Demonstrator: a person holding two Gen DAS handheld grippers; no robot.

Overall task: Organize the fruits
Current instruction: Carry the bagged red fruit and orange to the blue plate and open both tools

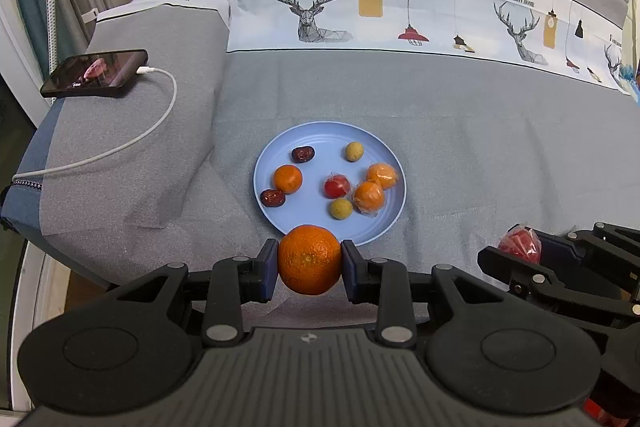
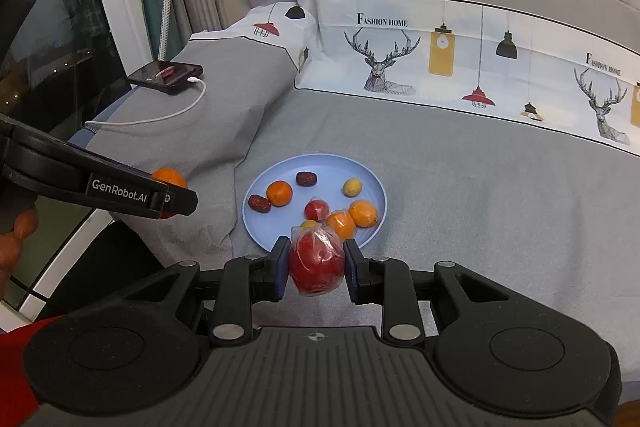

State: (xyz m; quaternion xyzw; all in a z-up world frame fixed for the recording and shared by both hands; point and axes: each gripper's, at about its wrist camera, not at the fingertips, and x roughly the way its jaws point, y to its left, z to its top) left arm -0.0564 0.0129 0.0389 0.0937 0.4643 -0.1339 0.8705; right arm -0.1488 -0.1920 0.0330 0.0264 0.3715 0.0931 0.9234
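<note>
From the left wrist view, my left gripper (image 1: 309, 263) is pinching an orange (image 1: 309, 259) squarely between its two blue pads, and the blue plate (image 1: 264, 167) lies straight ahead and below the jaws, its near rim just behind the fruit as I see it. The orange is round, so it has no long axis to mind; what matters is that the plate's near edge is the closest open ground. On the plate I count a bare mandarin (image 1: 287, 179) toward the left edge, two dark dates (image 1: 303, 154), two small yellow-green fruits (image 1: 354, 151), a wrapped red fruit (image 1: 337, 186) in the middle and two wrapped mandarins (image 1: 369, 195) toward the right edge. The near-left part of the plate looks the least crowded to me. A phone (image 1: 96, 73) with its white cable (image 1: 160, 115) sits on the raised left side of the bed cover (image 1: 480, 147), well apart from the plate. From the right wrist view, my right gripper (image 2: 316, 265) is clamped on a red fruit in plastic wrap (image 2: 316, 263), again with the plate's near rim just beyond it. Here the left gripper with its orange hangs off the plate's left side, so I judge the right hand nearer the plate; the wrapped fruits at the near-right edge would crowd its drop.
</note>
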